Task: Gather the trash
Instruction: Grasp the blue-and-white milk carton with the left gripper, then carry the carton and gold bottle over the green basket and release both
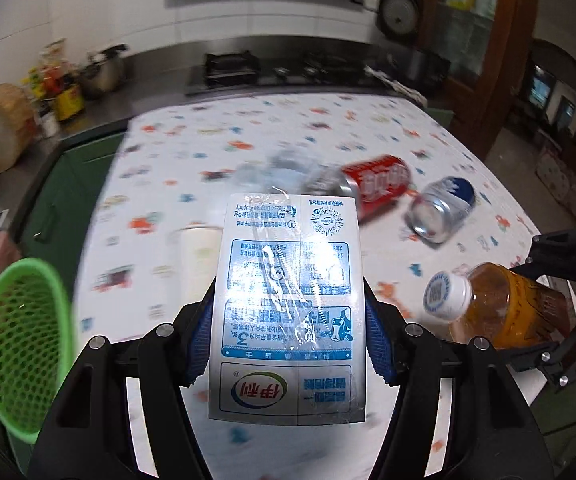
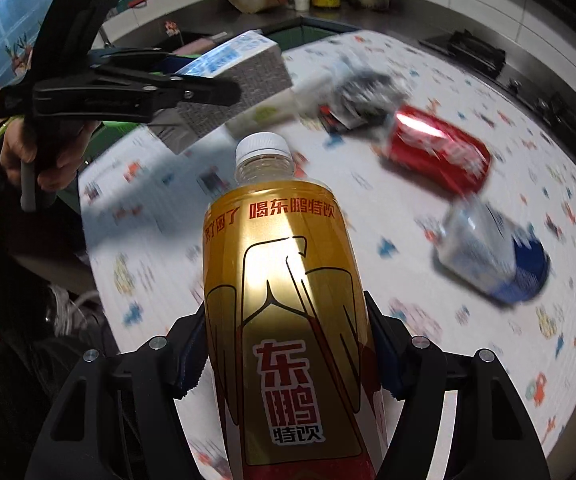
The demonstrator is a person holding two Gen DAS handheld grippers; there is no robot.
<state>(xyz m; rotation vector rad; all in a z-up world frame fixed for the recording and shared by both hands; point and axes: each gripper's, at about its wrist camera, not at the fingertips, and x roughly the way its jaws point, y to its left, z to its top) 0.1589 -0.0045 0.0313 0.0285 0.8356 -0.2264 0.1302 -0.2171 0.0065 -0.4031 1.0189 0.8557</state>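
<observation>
— Kitchen bench [image 1: 247,128] with a patterned cloth: what lies on it?

— A red can [image 1: 380,182] and a blue-and-silver can [image 1: 442,210], both on their sides.

— And the hands?

— Left gripper [image 1: 288,344] has its fingers clamped on a milk carton [image 1: 288,300], lifted. Right gripper [image 2: 288,356] has its fingers clamped on a gold drink bottle [image 2: 283,300]. A green basket [image 1: 23,344] sits at the left.

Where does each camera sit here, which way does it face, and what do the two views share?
Left wrist: on the left gripper, looking down its jaws at the milk carton they clamp; right gripper at right edge.
Right wrist: on the right gripper, clamping the golden bottle; a hand shows.
Shared: red can, blue can, patterned tablecloth.
</observation>
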